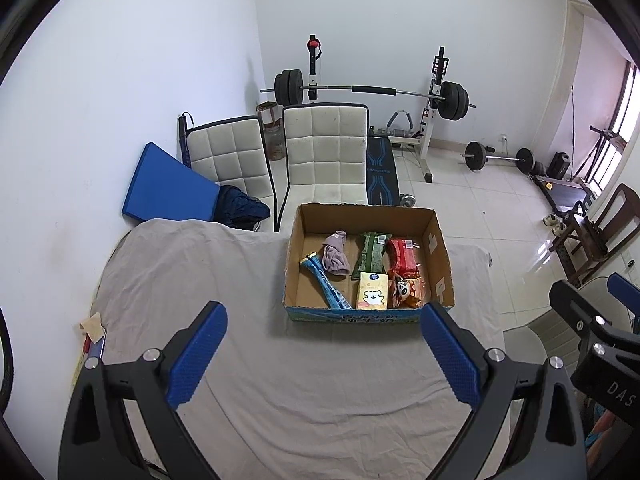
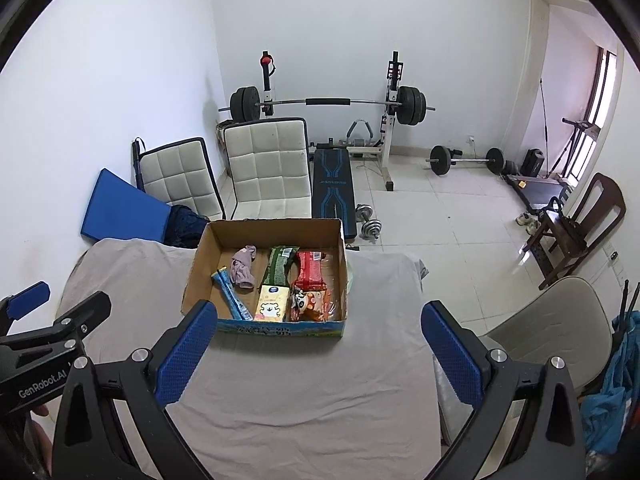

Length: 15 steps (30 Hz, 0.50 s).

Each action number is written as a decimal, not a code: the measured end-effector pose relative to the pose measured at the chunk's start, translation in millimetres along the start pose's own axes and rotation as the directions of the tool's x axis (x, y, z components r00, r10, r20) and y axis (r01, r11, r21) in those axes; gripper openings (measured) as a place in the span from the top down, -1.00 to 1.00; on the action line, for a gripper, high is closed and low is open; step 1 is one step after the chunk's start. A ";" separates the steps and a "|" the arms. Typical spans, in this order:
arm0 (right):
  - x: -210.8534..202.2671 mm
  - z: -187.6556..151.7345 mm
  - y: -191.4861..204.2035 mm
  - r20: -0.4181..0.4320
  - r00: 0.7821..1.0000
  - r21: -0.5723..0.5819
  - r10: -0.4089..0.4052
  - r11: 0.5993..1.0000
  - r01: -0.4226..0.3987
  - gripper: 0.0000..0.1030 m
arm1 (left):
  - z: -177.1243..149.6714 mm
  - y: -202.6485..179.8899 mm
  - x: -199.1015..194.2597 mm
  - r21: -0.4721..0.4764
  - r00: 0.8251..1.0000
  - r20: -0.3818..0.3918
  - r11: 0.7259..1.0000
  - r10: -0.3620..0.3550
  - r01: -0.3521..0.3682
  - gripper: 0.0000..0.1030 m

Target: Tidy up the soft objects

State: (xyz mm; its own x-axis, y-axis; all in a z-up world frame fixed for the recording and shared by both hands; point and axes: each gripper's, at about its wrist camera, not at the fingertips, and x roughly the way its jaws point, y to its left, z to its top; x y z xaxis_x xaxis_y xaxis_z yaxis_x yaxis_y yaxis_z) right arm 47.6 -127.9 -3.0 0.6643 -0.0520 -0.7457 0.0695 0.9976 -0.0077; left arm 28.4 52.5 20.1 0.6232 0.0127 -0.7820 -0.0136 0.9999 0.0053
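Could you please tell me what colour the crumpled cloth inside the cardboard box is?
The crumpled cloth is a pale mauve-pink, clearest in the left wrist view.

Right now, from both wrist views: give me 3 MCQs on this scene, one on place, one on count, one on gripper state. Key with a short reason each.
1. Where does the pink cloth lie?
A. On the table cover beside the box
B. Inside the cardboard box, toward its far left
C. On a white chair

2. How many white padded chairs stand behind the table?
A. One
B. Two
C. Four

3. What state is the left gripper in?
A. Open, holding nothing
B. Shut on the blue tube
C. Shut on the yellow carton

Key:
1 B, the cloth sits within the box walls next to the green pack.
2 B, two quilted chair backs stand side by side.
3 A, its blue pads are spread wide over bare grey cloth; the right gripper stands the same.
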 end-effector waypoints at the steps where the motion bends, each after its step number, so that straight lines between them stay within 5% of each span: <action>1: 0.3 0.6 0.8 0.001 1.000 -0.003 -0.001 1.000 0.001 -1.00 | -0.1 -0.3 0.0 0.001 1.000 -0.002 1.000 -0.001 0.001 -0.92; 15: 9.6 0.1 -0.2 -0.027 1.000 0.002 0.012 1.000 -0.012 -1.00 | -8.7 0.4 4.5 0.006 1.000 -0.015 1.000 -0.014 0.014 -0.92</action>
State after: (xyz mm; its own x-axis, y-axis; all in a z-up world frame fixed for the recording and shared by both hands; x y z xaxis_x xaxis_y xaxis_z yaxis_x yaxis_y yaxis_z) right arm 54.0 -128.6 -10.0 0.6447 -0.0383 -0.7635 0.0626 0.9980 0.0028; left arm 24.4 52.8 11.1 0.6117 -0.0013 -0.7911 -0.0001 1.0000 -0.0018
